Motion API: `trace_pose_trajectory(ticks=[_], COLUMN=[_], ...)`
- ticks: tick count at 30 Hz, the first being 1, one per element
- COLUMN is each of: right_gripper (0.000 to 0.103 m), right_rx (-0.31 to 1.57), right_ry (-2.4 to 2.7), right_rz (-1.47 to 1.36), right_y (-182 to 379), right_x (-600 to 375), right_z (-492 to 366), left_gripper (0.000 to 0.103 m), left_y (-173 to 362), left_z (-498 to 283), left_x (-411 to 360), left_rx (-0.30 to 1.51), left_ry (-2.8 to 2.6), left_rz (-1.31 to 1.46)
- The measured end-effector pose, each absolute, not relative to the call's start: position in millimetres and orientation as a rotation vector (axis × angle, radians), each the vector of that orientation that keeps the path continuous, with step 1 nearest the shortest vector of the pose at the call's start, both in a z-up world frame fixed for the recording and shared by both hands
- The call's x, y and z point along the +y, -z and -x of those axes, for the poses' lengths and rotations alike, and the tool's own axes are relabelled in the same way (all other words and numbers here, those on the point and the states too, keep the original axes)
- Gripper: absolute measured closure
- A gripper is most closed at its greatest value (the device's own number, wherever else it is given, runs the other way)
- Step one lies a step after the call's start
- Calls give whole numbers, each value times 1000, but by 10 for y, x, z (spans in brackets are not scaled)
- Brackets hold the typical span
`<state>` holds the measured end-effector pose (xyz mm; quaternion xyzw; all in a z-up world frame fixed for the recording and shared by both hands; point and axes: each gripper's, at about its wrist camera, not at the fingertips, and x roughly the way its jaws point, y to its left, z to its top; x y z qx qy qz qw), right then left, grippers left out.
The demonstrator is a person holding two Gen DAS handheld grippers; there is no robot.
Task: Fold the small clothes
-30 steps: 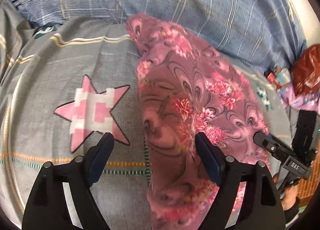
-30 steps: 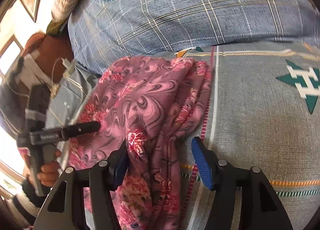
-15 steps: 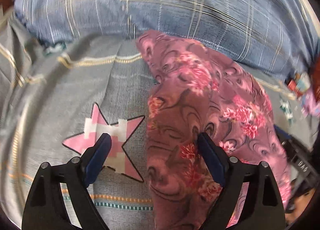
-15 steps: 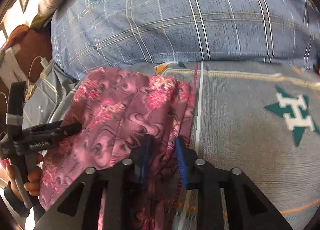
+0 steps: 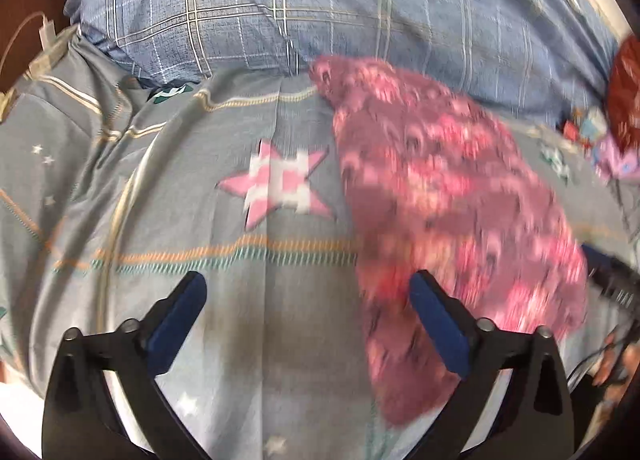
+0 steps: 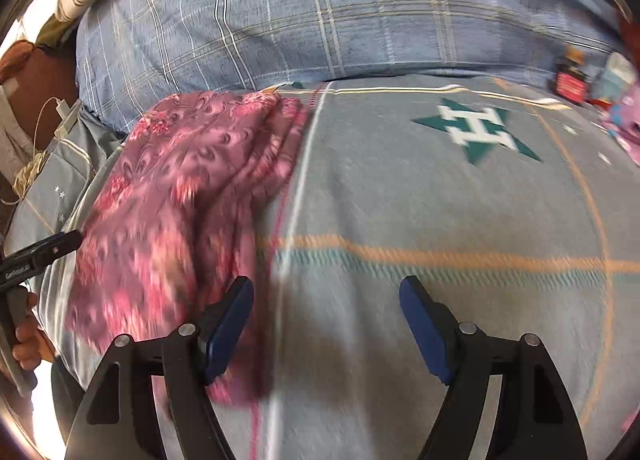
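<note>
Pink floral cloth [image 5: 448, 195] folded on grey bedsheet [image 5: 208, 195], lying between both claws, left gripper [image 5: 306, 292] wide, jaws just opened further, empty, right gripper [image 6: 326, 296] just reopened, empty, both angled downward.

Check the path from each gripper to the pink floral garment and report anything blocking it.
Nothing visible blocks either. The left gripper hangs open over the grey bedsheet, the pink floral garment lying against its right finger. The right gripper, jaws just opened, has the garment beside its left finger; only bare sheet lies between the fingers.
</note>
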<state>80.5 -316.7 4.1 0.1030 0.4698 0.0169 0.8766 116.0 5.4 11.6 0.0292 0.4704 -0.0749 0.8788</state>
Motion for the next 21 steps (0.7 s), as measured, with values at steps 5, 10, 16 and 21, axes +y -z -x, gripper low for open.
trace_pose_trajectory(ticks=[5, 10, 16, 21], right_gripper=[11, 0, 0, 0], right_rx=[948, 967, 1015, 960], right_ry=[-5, 59, 110, 142], right_rz=[-228, -179, -118, -38], right_y=[4, 40, 19, -234], right_x=[-3188, -3042, -2959, -2739], right_z=[-647, -665, -658, -384], left_gripper=[0, 1, 1, 1], left_y=[161, 198, -52, -178], left_z=[-1019, -948, -657, -435], left_x=[99, 224, 185, 119], left_rx=[1112, 1116, 952, 860], left_ry=[204, 217, 117, 93], left_rz=[-1, 115, -77, -209])
